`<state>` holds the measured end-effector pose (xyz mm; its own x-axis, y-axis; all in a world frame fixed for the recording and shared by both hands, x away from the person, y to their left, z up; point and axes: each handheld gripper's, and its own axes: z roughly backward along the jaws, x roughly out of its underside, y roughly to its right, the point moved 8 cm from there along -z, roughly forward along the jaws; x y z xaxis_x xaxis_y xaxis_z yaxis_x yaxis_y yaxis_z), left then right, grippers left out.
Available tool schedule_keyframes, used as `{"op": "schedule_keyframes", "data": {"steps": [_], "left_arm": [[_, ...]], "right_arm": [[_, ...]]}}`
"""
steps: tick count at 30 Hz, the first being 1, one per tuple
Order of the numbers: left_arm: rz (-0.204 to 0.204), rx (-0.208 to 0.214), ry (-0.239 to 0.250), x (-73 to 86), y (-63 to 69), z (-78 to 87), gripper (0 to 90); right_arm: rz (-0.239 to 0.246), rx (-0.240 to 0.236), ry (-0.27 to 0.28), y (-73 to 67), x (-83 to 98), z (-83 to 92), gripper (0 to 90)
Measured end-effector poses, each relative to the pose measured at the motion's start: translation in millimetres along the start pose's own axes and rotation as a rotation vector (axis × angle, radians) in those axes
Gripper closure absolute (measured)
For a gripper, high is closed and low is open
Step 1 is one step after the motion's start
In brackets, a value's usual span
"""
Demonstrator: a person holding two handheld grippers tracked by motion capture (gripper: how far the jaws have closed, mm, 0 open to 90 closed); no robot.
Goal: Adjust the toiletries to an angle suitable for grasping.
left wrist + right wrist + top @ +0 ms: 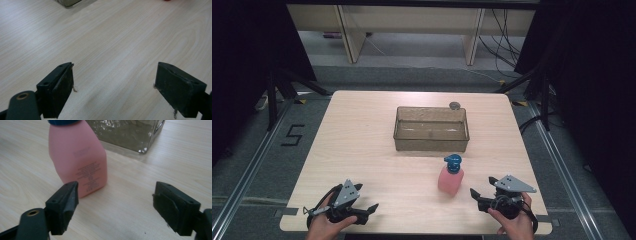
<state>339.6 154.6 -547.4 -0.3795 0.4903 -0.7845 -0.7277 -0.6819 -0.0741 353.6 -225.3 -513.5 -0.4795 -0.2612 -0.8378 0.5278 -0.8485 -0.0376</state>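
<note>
A pink bottle (450, 179) with a blue pump top stands upright on the wooden table (362, 145), just in front of a clear brownish plastic bin (431, 129). My right gripper (477, 196) rests near the table's front right, a short way right of the bottle, its jaws wide apart and empty. In the right gripper view the pink bottle (78, 161) stands ahead and left of the gap of my right gripper (115, 202), with the bin (130, 133) behind it. My left gripper (371, 209) lies at the front left, open over bare wood; my left gripper (115, 82) holds nothing.
A small round grey object (455, 105) lies behind the bin's far right corner. Black stands and cables flank the table on both sides. A corner of the bin (67, 2) shows at the top of the left gripper view.
</note>
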Motion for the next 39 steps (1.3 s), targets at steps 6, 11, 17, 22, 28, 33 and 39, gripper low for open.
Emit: {"op": "schedule_keyframes", "data": {"steps": [6,11,17,22,28,33,39], "left_arm": [[-0.004,0.000,0.001,-0.2,0.1,-0.1,14.9],[0.008,0.001,0.011,-0.9,1.0,-0.6,14.8],[0.010,0.003,0.012,-0.9,1.6,-0.7,14.9],[-0.001,0.000,0.001,0.0,0.6,-0.7,14.9],[0.000,0.003,0.011,-0.3,1.0,-1.1,14.9],[-0.002,0.003,0.001,0.2,1.2,-0.7,14.9],[0.000,0.004,-0.001,0.3,1.4,-0.7,14.8]], "right_arm": [[0.000,-0.018,0.027,-6.5,-5.0,0.4,24.7],[-0.038,-0.034,0.056,-11.1,-8.7,-0.2,25.3],[-0.016,-0.036,0.077,-10.1,-14.6,1.2,27.1],[-0.005,-0.044,0.093,-14.7,-19.5,0.9,27.1],[-0.026,-0.066,0.090,-25.7,-21.4,-2.6,25.4],[0.027,-0.064,0.104,-26.3,-25.2,-4.7,23.5],[0.001,-0.074,0.117,-32.5,-27.5,-8.2,19.3]]}}
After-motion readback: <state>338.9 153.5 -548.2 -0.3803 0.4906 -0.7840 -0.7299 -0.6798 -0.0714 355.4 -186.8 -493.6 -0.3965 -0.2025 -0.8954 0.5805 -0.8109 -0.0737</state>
